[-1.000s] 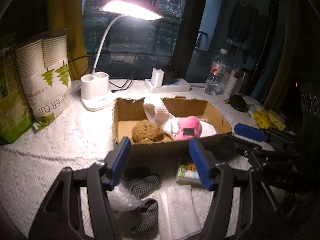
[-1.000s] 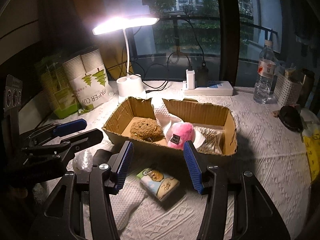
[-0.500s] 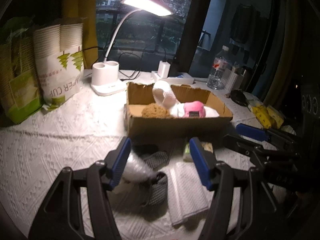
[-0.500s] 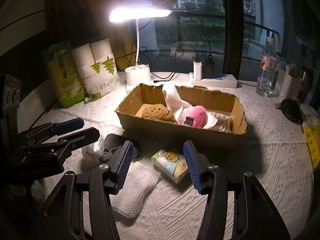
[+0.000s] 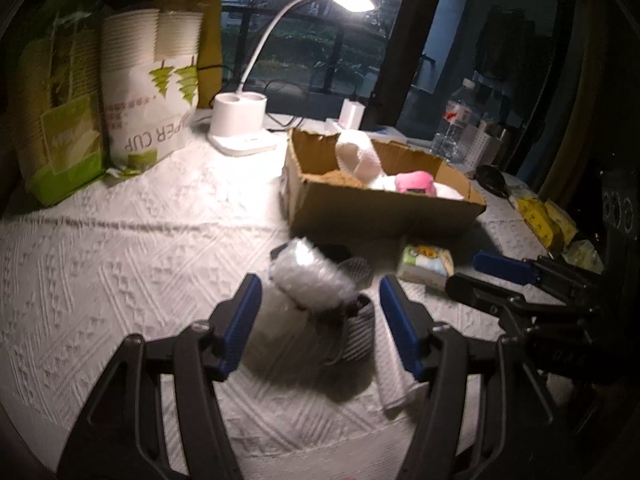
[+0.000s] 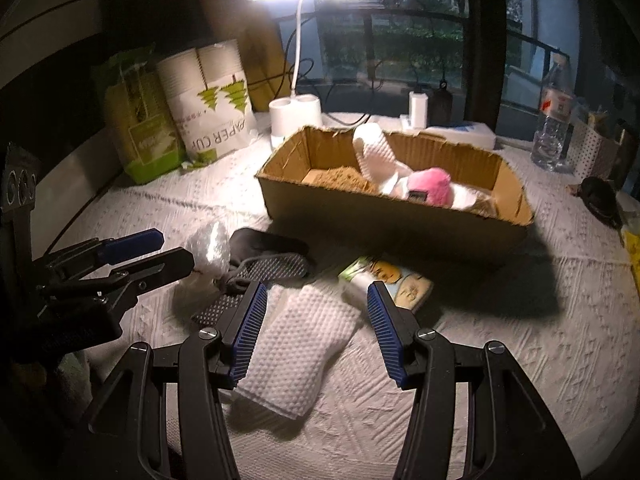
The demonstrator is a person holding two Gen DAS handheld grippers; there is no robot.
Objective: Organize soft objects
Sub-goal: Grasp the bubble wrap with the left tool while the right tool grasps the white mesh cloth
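Now hovering with both grippers, left gripper [image 5: 316, 312] and right gripper [image 6: 316, 320], spread wide and empty. Nearest the right: white cloth [image 6: 296, 344], lying lengthwise straight ahead between its fingers.

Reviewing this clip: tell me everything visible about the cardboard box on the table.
The cardboard box is a shallow, open-topped brown corrugated tray with ragged, torn rims. It sits flat on the white textured tablecloth, in front of the lamp base. Inside lie a brown fuzzy item, a white waffle cloth draped up its back wall, and a pink plush. Neither gripper touches it.
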